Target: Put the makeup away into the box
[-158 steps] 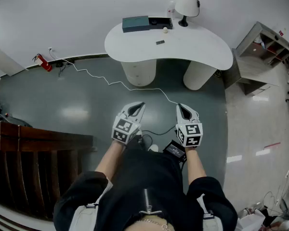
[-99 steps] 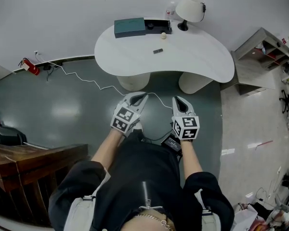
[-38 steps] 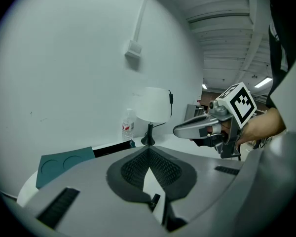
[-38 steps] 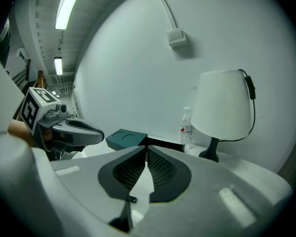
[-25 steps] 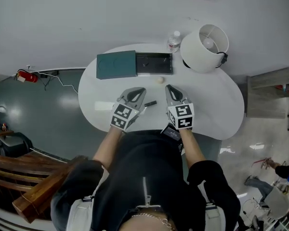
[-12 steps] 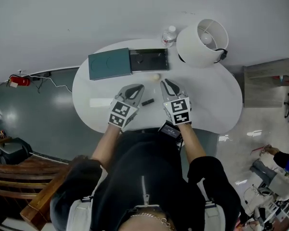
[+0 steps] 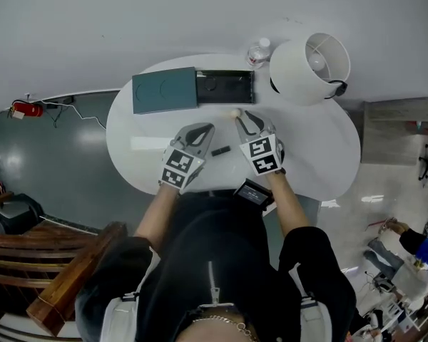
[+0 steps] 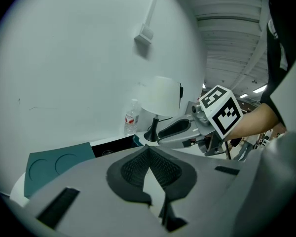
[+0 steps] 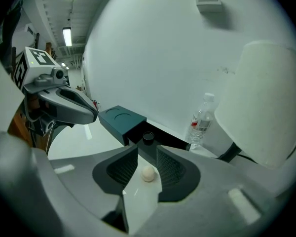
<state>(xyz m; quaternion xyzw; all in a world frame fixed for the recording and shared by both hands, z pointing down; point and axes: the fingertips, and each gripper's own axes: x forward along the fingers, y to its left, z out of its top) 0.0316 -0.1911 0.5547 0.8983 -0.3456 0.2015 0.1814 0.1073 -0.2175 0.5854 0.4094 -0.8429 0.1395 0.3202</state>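
Right gripper view: the right hand-held gripper (image 9: 147,150) has just been opening its jaws. They stand apart, untouched by the small cream makeup ball (image 9: 148,174) lying between them on the white table (image 9: 74,137), near the open black box (image 9: 173,142). A grasp seems next. The left hand-held gripper (image 8: 147,150) is closed and empty.

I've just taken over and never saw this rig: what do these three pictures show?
No robot: a person holds tongs in each hand. One picture comes from a head camera looking down; the other two cameras ride on the tongs. On the white table stand a lamp, a bottle, an open black box with its teal lid beside it, a cream ball and a small dark item. The left tongs are shut, empty. The right tongs have just been opening; the ball lies between their jaws, ungripped.
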